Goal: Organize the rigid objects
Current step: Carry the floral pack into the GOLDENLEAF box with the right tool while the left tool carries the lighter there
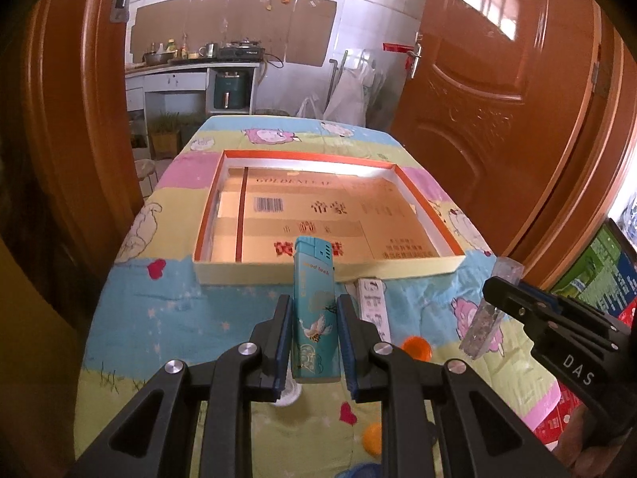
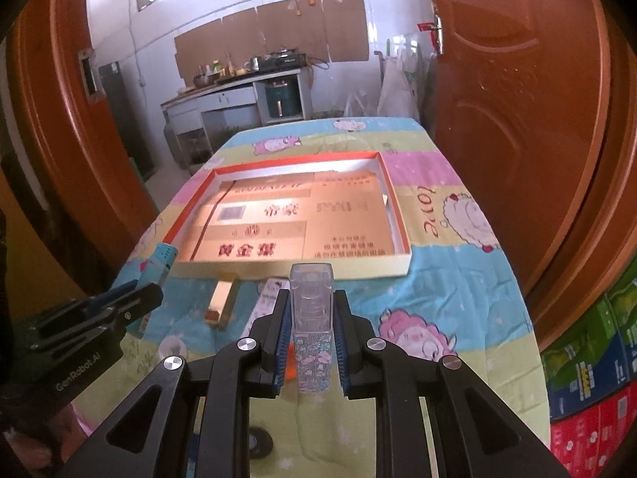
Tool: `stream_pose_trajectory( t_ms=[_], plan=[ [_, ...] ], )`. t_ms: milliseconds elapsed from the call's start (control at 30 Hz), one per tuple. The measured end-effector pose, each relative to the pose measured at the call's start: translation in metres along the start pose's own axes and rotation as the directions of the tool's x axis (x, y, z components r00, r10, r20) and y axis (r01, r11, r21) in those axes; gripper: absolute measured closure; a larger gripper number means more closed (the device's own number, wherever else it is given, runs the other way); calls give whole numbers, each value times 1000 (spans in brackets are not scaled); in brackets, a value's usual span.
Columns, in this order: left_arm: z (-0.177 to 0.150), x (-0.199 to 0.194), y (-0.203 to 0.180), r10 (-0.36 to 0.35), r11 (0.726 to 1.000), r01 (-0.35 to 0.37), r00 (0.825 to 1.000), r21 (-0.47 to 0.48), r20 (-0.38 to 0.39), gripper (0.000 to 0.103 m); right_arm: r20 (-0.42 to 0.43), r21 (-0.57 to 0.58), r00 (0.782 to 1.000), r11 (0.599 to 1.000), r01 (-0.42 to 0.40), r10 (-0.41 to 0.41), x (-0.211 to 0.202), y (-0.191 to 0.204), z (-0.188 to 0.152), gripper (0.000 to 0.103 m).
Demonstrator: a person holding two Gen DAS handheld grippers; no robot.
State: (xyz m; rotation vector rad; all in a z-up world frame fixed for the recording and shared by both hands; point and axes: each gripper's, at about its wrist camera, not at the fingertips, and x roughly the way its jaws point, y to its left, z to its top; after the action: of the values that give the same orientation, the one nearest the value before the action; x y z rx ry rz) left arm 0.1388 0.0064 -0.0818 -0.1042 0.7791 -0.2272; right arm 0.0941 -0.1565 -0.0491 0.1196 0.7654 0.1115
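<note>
We hold the left gripper [image 1: 312, 330] clamped on a teal lighter [image 1: 314, 314], its blue pads pressed against both sides of the lighter's body; the lighter stands upright between the fingers, raised above the cartoon-print tablecloth [image 1: 159, 318], with its cap just in front of the near wall of the shallow cardboard tray [image 1: 326, 273]. In our other hand the right gripper [image 2: 311, 336] grips a clear lighter with a flower pattern [image 2: 311, 318], also upright, its transparent top reaching to the tray's near edge in the right wrist view. From the left wrist view this same clear lighter [image 1: 487, 310] shows at the right, tilted in the right gripper's black fingers [image 1: 513, 298], well apart from the teal one. The tray lies in the middle of the table, orange along its inner rim, with a flattened gold carton printed with a barcode [image 1: 267, 204] and red characters lining its floor. On the cloth just near the tray lie a small gold box [image 2: 223, 298] and, beside it to the right, a white lighter [image 1: 374, 306], both untouched by either gripper. An orange cap [image 1: 416, 348] sits on the cloth behind the left gripper's right finger, partly hidden.
</note>
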Motion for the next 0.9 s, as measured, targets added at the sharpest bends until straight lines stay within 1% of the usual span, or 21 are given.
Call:
stream_pose_trajectory(
  t_ms=[267, 600, 733, 900],
  plan=[
    [25, 15, 8, 19, 1000, -19, 1000, -7, -3, 80, 12, 12, 1000, 1000, -7, 7, 17, -5, 26, 83],
    [57, 44, 15, 42, 999, -42, 999, -23, -17, 80, 18, 15, 1000, 1000, -21, 20, 42, -12, 60, 83],
    [63, 60, 17, 53, 998, -54, 998, -31, -35, 80, 0, 15, 999, 999, -35, 35, 58, -18, 74, 83],
    [71, 77, 22, 70, 996, -73, 996, -43, -54, 80, -52, 8, 997, 998, -55, 56, 84, -23, 88, 83]
  ],
)
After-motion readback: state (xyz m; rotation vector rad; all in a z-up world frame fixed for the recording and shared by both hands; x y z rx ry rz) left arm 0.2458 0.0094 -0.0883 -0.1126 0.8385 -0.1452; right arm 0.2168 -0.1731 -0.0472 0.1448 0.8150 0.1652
